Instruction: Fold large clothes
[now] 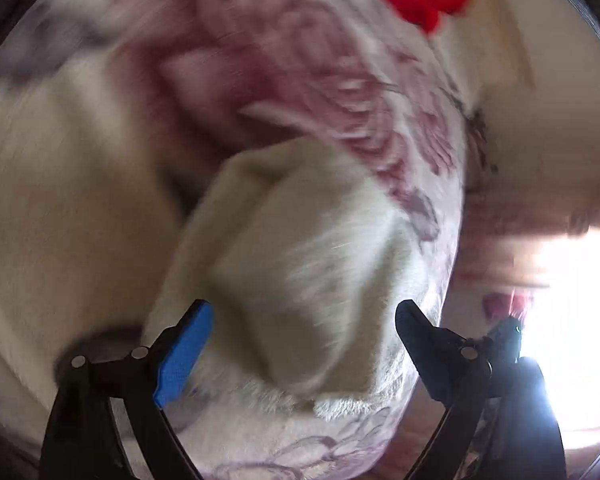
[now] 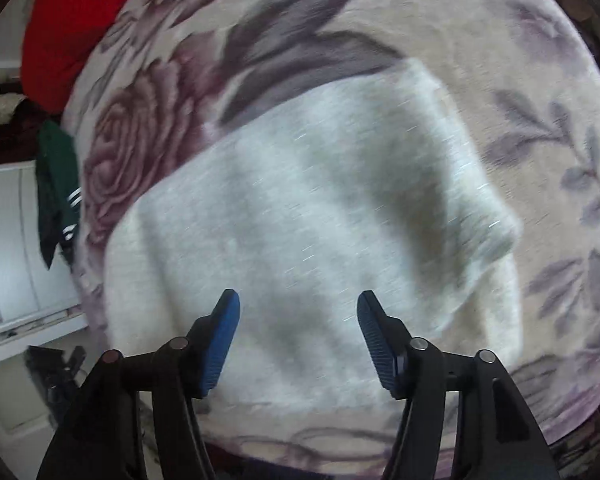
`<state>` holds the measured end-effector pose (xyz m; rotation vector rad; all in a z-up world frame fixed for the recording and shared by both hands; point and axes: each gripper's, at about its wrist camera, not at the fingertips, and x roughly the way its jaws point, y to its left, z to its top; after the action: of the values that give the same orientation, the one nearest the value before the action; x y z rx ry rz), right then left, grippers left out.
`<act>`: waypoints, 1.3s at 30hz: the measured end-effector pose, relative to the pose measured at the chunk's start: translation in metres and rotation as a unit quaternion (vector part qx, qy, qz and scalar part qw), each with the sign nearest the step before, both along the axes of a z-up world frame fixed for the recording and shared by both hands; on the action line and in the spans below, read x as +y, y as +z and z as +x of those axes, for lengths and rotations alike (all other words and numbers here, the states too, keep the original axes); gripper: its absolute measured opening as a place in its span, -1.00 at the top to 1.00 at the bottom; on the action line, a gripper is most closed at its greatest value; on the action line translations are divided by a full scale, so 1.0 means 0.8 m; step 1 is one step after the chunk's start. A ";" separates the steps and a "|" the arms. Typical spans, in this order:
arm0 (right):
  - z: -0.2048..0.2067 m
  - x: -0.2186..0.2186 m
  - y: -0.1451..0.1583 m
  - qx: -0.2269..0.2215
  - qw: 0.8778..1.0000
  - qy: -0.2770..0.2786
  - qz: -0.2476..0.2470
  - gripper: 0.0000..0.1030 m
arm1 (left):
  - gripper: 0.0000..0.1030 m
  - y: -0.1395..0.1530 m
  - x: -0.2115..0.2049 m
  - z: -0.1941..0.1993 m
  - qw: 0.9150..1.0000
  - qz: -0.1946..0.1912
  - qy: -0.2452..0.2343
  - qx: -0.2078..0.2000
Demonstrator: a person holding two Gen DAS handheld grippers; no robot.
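Only white stripes [image 2: 71, 216] mark the green garment [image 2: 56, 184]; no readable writing.

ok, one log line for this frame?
stage: fold released | left tool: open, empty | right tool: open, empty | sweater: folded on floral blanket | red cloth: at blanket edge

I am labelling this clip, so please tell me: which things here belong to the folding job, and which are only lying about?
Belong to the job:
- cream garment, lying folded on the blanket
- left gripper, open, nothing held
- right gripper, open, nothing held

Only lying about:
- floral blanket, the surface underneath
- red cloth, at the blanket's edge
- green garment, with white stripes, beside the blanket
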<state>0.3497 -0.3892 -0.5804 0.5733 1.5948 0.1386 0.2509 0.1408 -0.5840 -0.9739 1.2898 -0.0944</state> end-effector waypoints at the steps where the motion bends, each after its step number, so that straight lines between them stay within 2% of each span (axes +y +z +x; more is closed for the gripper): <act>1: -0.001 0.015 0.001 -0.004 1.000 0.012 0.012 -0.31 | -0.82 -0.016 0.003 -0.010 1.000 0.009 0.011 0.019; 3: -0.005 0.053 -0.004 -0.012 0.998 0.050 0.022 -0.31 | -0.82 -0.043 0.002 -0.024 0.998 0.030 0.024 0.055; 5: 0.012 0.100 -0.017 -0.001 0.997 0.073 0.017 -0.31 | -0.82 -0.062 0.003 -0.042 0.996 0.024 0.051 0.068; 8: 0.023 0.167 -0.026 -0.006 0.992 0.087 0.091 -0.31 | -0.82 -0.074 0.001 -0.070 0.994 -0.005 0.090 0.058; 11: 0.025 0.268 -0.061 0.019 0.981 0.148 0.124 -0.30 | -0.82 -0.080 -0.001 -0.097 0.992 -0.031 0.111 0.056; 12: 0.022 0.297 -0.088 0.044 0.974 0.188 0.116 -0.30 | -0.81 -0.086 -0.003 -0.103 0.990 -0.045 0.118 0.056; 13: 0.016 0.319 -0.108 0.062 0.971 0.220 0.077 -0.30 | -0.81 -0.090 -0.005 -0.106 0.990 -0.057 0.121 0.052; 14: 0.016 0.327 -0.114 0.061 0.970 0.227 0.058 -0.31 | -0.81 -0.091 -0.005 -0.109 0.989 -0.068 0.127 0.045; 16: 0.023 0.318 -0.105 0.068 0.971 0.214 0.081 -0.31 | -0.81 -0.087 -0.006 -0.114 0.985 -0.103 0.136 0.014; 18: 0.036 0.280 -0.080 0.050 0.977 0.173 0.115 -0.31 | -0.81 -0.089 -0.016 -0.114 0.980 -0.138 0.145 -0.018; 22: 0.061 0.185 -0.027 -0.018 0.991 0.101 0.087 -0.32 | -0.81 -0.108 -0.049 -0.097 0.970 -0.182 0.155 -0.046; 24: 0.068 0.146 -0.021 -0.025 0.995 0.075 0.068 -0.32 | -0.81 -0.115 -0.063 -0.080 0.970 -0.178 0.155 -0.062; 26: 0.078 0.124 -0.026 -0.022 0.997 0.058 0.050 -0.32 | -0.82 -0.118 -0.076 -0.054 0.974 -0.147 0.158 -0.070; 28: 0.079 0.107 -0.033 -0.024 0.998 0.048 0.038 -0.32 | -0.82 -0.115 -0.081 -0.040 0.974 -0.132 0.161 -0.083; 31: 0.086 0.099 -0.056 -0.022 0.998 0.065 0.015 -0.31 | -0.82 -0.107 -0.092 -0.015 0.977 -0.103 0.165 -0.090; 33: 0.092 0.116 -0.079 -0.022 0.997 0.076 0.004 -0.31 | -0.80 -0.100 -0.097 -0.001 0.977 -0.082 0.173 -0.095; 34: 0.092 0.121 -0.091 -0.013 0.996 0.085 -0.006 -0.31 | -0.73 -0.097 -0.098 0.005 0.974 -0.080 0.190 -0.099; 36: 0.095 0.125 -0.110 -0.014 0.996 0.090 -0.016 -0.32 | -0.07 -0.089 -0.097 0.015 0.969 -0.062 0.218 -0.098; 38: 0.104 0.138 -0.112 -0.012 0.995 0.094 -0.025 -0.31 | 0.36 -0.069 -0.099 0.025 0.968 -0.029 0.220 -0.113; 39: 0.106 0.139 -0.104 -0.011 0.995 0.098 -0.025 -0.31 | 0.41 -0.053 -0.104 0.030 0.970 -0.003 0.209 -0.126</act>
<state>0.4346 -0.2780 -0.6639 0.3756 1.6265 0.2503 0.2751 0.0579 -0.6265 -1.1802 0.8335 0.1021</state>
